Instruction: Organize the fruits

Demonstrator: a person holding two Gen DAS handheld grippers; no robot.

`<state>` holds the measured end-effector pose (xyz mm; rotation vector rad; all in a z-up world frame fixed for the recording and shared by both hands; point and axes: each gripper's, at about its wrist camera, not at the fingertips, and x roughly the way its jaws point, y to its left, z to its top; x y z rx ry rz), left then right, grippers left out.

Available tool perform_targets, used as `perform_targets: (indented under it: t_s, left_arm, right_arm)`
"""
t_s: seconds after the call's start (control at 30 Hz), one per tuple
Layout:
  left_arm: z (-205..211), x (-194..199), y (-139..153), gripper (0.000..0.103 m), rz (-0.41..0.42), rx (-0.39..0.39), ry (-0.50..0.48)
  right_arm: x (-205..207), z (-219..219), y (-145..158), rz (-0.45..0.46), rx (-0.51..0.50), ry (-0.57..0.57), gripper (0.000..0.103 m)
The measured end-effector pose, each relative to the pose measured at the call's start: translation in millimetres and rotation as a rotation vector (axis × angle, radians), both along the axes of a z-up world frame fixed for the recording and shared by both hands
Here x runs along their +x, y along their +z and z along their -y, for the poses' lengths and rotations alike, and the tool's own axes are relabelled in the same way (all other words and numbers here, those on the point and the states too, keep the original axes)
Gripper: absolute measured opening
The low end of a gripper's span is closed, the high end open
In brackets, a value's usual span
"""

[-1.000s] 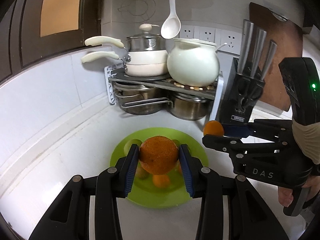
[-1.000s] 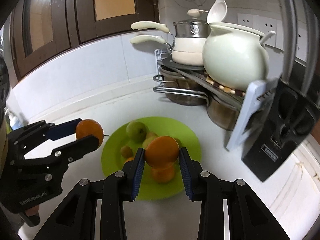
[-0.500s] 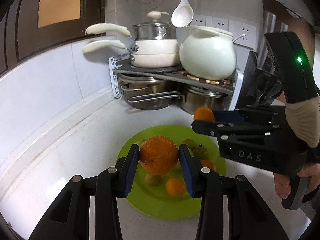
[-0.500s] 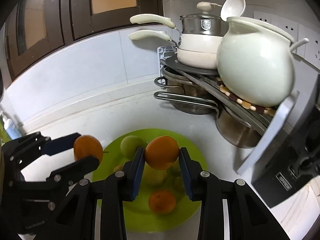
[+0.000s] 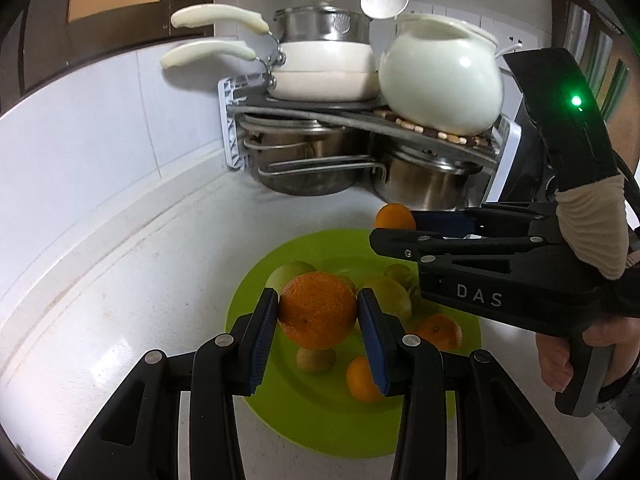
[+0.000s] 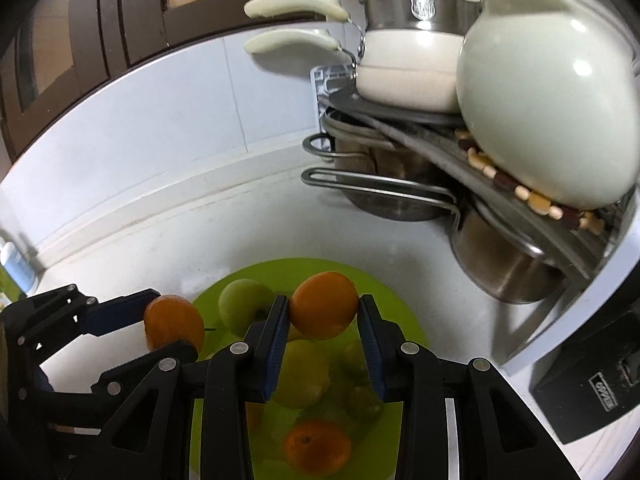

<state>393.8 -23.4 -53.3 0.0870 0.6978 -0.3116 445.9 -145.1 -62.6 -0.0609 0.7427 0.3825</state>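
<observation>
Green plate (image 5: 256, 300) on the white counter (image 5: 132, 280), holding loose fruit: pale green apples (image 5: 290, 272), a small brownish fruit (image 5: 316, 360) and a few small oranges (image 5: 438, 332) near the middle and nearer rim. Behind it, a corner rack (image 5: 360, 120) carrying a cream saucepan (image 5: 324, 70) with a steel lidded pot stacked on it and a round white ceramic pot (image 5: 440, 84) on a beaded mat; steel pots tucked beneath the shelf. Left tongs (image 5: 318, 312) clamped on a large orange (image 5: 318, 310), pads pressing both sides, held above the plate's nearer middle. Right tongs (image 6: 324, 312) likewise closed on a smoother orange (image 6: 324, 304), raised over the plate's far half. From the left wrist only: the right hand (image 5: 568, 360) around its grip with a beige cuff, a green light on the device, a white ladle hanging above the rack. From the right wrist only: a small bottle (image 6: 14, 264) at the far left edge of the counter and a black block (image 6: 592, 368) by the rack. In each view, the other tongs reaching in from the side, fruit at the tips, just above the plate's rim.
</observation>
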Motion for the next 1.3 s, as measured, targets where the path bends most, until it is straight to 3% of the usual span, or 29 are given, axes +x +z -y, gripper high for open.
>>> perform_targets:
  t_s: [0.33,0.73,1.13,1.3]
  left_arm:
    - [4.3,6.8,-11.1,0.041,-0.041,0.005,-0.007]
    - [-2.8,0.6,2.2,0.042,-0.012,0.01,0.048]
    - [-12.7,-30.6,34.7,0.043,0.049,-0.004,0.084]
    - [-14.3,-50.7,48.8,0.051,0.09,-0.002,0.089]
  right_arm:
    - [13.0,-0.1,-14.6,-0.035,0.008,-0.008,0.036]
    - [2.7,3.8,-12.8,-0.042,0.014,-0.025,0.037]
    - [-50.8,6.2,18.6,0.004,0.038,-0.048,0.037]
    - [-81.3,8.3,35.7,0.033,0.052,-0.068,0.037]
